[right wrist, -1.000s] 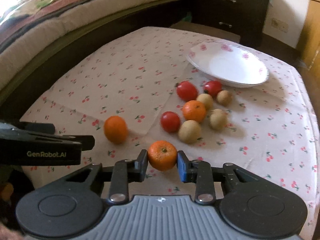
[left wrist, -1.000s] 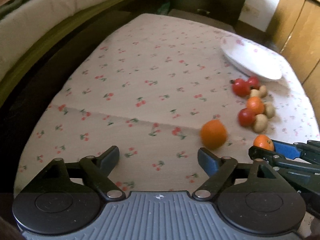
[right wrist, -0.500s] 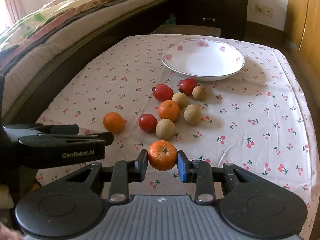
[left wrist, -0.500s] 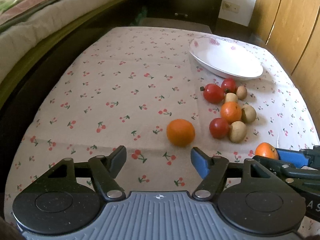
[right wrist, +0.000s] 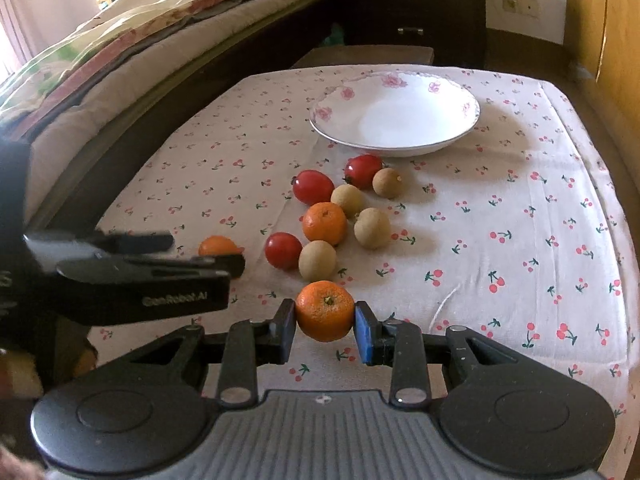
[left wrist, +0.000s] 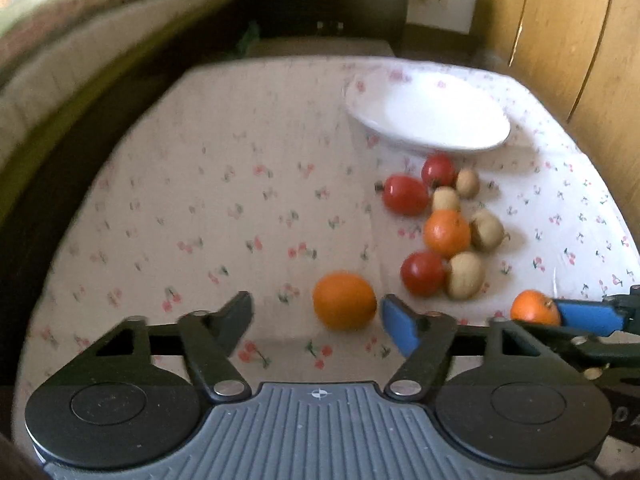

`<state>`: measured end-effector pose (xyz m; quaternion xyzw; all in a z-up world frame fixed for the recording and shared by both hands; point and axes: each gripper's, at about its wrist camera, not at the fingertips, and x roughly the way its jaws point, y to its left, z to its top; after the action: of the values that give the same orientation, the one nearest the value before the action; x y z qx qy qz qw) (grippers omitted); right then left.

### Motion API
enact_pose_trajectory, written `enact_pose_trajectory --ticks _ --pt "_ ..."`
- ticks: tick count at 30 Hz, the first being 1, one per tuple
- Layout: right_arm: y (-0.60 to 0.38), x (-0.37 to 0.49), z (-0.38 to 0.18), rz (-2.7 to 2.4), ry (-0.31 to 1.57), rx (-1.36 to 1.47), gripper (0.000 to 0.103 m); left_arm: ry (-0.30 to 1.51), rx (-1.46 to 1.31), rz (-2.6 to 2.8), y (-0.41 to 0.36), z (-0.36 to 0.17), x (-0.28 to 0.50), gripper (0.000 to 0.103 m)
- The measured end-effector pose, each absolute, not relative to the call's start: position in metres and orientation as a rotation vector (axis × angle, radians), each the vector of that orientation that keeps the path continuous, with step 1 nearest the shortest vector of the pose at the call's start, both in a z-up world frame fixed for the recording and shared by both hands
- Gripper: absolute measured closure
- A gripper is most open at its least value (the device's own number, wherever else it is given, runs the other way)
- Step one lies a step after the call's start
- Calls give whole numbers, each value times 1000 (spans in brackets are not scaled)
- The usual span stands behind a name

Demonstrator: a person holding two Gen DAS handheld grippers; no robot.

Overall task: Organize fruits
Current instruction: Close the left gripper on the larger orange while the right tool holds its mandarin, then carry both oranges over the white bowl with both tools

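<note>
Right hand-held gripper (right wrist: 325,328) clamped on a tangerine (right wrist: 325,310), above the bench (right wrist: 520,208) near edge. Left hand-held gripper (left wrist: 316,316) partly open, jaws just been closing, loose orange (left wrist: 344,300) ahead between fingertips, untouched. Remaining fruit clustered near the white plate (right wrist: 394,120).

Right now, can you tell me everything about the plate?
The plate is white and glossy, like china, round and shallow with a raised rim. Pink roses are printed around the rim. It has nothing in it. It sits flat on the cherry-print cloth at the far end of the table, just beyond the pile of fruit. The nearest tomato lies close to its near edge; whether they touch is hard to tell. Neither gripper is near it.
</note>
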<state>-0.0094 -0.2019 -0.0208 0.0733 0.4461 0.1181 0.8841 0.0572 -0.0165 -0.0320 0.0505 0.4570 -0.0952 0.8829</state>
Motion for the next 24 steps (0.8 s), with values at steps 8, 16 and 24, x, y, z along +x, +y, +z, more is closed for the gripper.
enact_pose_trajectory --ticks 8,16,24 --pt "-200 -10 -21 256 931 155 70 922 104 -162 -16 -36 64 38" --pt "-203 -10 -18 243 923 155 70 914 103 -183 -17 -35 62 54" --pt "-206 -10 -15 223 917 153 70 926 94 -191 -17 -33 56 61"
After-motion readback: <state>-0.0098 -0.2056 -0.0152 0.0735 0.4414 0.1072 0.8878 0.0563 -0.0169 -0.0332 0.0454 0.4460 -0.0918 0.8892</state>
